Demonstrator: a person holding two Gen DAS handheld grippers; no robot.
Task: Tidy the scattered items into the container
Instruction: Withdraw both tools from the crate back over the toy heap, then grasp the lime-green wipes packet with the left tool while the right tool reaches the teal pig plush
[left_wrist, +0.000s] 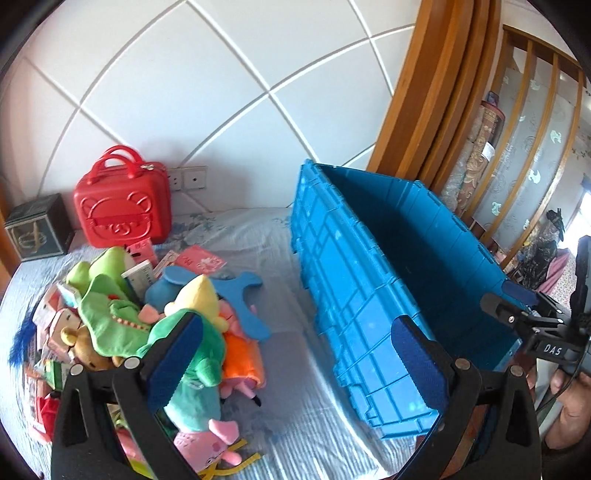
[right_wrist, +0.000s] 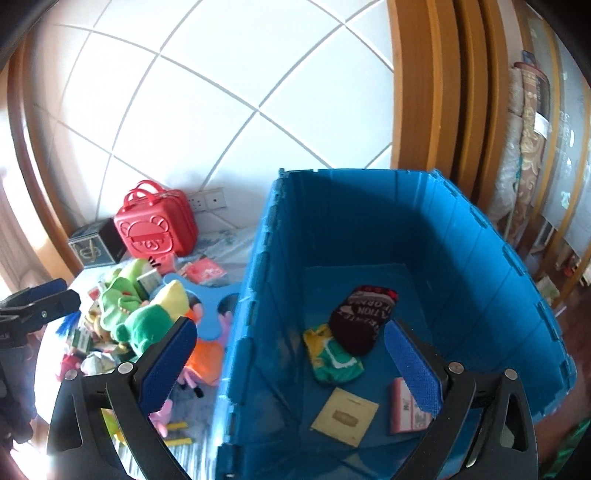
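Four items already lie in the blue crate (right_wrist: 424, 236) under the released right claw (right_wrist: 288, 354); the toy pile (left_wrist: 155, 325) waits left of the released left claw (left_wrist: 295, 354).

Your blue plastic crate (right_wrist: 461, 258) stands open at the right of the right wrist frame, on the bed. On its floor lie a dark knit hat (right_wrist: 364, 319), a green and yellow cloth (right_wrist: 332, 360), a tan booklet (right_wrist: 345, 415) and a pink card (right_wrist: 404, 406). At lower left of the left wrist frame, your pile of plush toys (left_wrist: 155, 325) and small packets (left_wrist: 59, 325) lies heaped beside the crate.
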